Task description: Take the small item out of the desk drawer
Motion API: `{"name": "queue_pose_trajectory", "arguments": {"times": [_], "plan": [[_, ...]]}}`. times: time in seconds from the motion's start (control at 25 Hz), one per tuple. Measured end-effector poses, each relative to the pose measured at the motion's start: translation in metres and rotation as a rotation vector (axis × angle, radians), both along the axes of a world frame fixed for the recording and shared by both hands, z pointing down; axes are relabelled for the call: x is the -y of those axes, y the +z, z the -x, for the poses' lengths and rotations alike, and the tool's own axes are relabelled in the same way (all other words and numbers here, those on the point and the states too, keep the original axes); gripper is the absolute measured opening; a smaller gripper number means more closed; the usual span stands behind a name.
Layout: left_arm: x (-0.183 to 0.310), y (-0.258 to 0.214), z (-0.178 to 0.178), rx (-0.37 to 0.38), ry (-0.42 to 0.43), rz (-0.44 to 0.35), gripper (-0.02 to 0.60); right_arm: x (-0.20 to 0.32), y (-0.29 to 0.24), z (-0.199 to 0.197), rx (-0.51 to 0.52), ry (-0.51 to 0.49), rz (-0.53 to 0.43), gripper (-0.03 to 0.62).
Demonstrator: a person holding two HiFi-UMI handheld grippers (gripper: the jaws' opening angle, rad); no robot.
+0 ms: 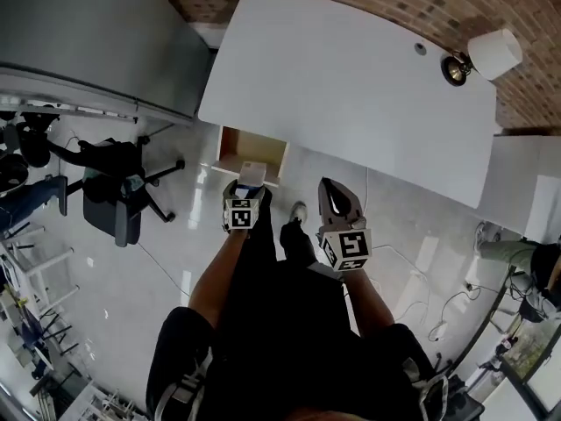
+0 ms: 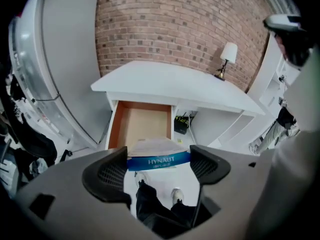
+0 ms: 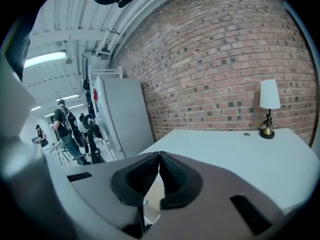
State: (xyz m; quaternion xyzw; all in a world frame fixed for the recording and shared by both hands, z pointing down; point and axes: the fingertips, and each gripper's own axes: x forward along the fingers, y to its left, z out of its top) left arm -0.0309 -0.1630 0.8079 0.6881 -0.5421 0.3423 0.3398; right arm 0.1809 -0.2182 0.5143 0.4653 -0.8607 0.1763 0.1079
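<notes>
Brickwork (image 2: 175, 24) backs the white counter (image 1: 351, 95), which carries a small lamp (image 1: 482, 57) with a white shade near its far right corner. Under the counter's left end the drawer (image 1: 222, 152) stands pulled out, and its brown bottom shows bare in the left gripper view.

The left gripper (image 2: 158, 160) is clamped on the small item, a flat white packet (image 2: 157, 153) with a blue band printed "HYNAUT". The packet lies crosswise, with each end pressed against a jaw pad. In the head view the packet (image 1: 252, 172) sits at the tip of the left gripper (image 1: 250, 185), just at the front edge of the drawer and on the person's side of it. It is in the gripper and not lying on the drawer bottom.

The right gripper (image 1: 330, 189) is held beside the left one, a little to its right, near the counter's front edge. In its own view the two pads meet tip to tip with nothing between them, so the right gripper (image 3: 159, 159) is closed and empty. It points across the counter top toward the lamp and the brick wall.

Below the grippers are the person's dark trousers and light shoes (image 1: 298, 210) on the pale floor. An office chair (image 1: 114, 191) stands well off to the left.
</notes>
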Motion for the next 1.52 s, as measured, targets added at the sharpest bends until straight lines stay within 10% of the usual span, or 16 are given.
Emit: {"name": "queue_pose_trajectory", "arguments": {"times": [0.8,1.52], "plan": [[0.020,-0.340,0.021,-0.192,0.020,-0.651,0.393,-0.030,-0.105,0.030,-0.030,0.066,-0.164,0.026],[-0.022,-0.413,0.011,-0.249,0.092,-0.801,0.393,-0.072,-0.111,0.069,-0.021,0.060,-0.178,0.026]]}}
